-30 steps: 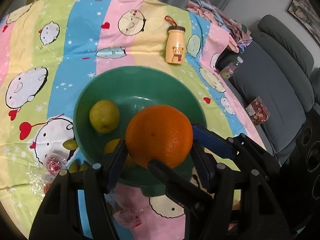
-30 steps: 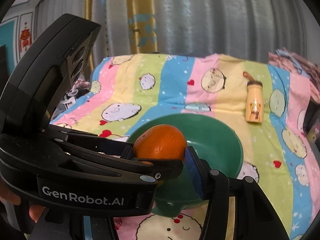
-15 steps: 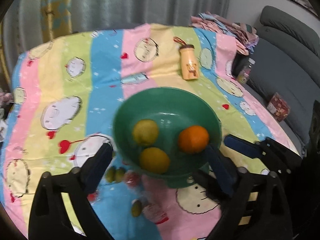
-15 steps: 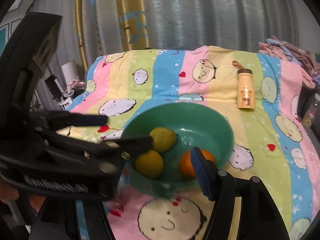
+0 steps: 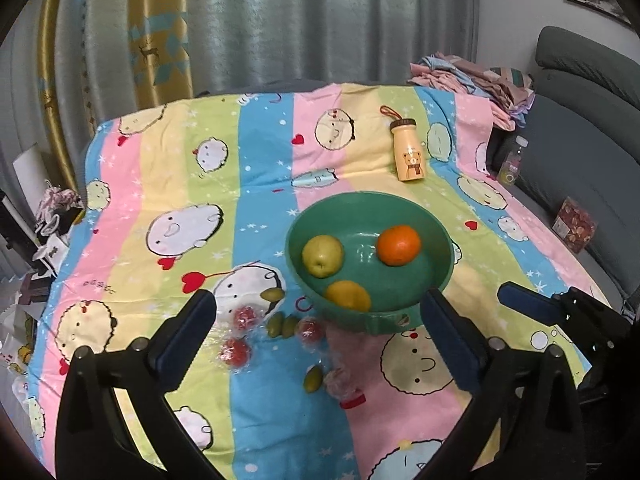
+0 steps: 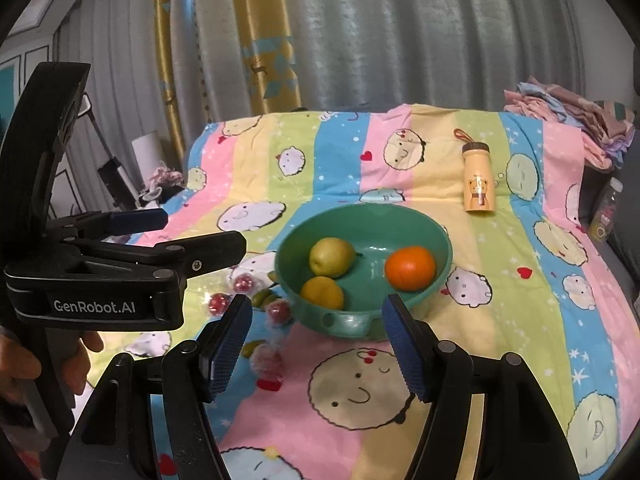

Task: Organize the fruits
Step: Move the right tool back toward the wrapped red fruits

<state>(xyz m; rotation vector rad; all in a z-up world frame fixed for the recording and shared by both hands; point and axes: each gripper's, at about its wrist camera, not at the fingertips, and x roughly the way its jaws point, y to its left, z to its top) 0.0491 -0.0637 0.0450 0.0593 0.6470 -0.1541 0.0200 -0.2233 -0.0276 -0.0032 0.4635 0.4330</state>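
With the left claw (image 5: 316, 318) opening empty and the right claw (image 6: 318, 338) released, the small cellophane-wrapped red fruits (image 5: 235, 351) near the round green plastic bowl (image 5: 436, 294) could slip or crush in a hasty pinch.

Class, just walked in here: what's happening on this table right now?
A person with a gripper in each hand is sorting fruit. The green bowl holds an orange, a pear and a yellow fruit. The left gripper is opening, empty; the right gripper is open and empty. Small green fruits lie beside the bowl.
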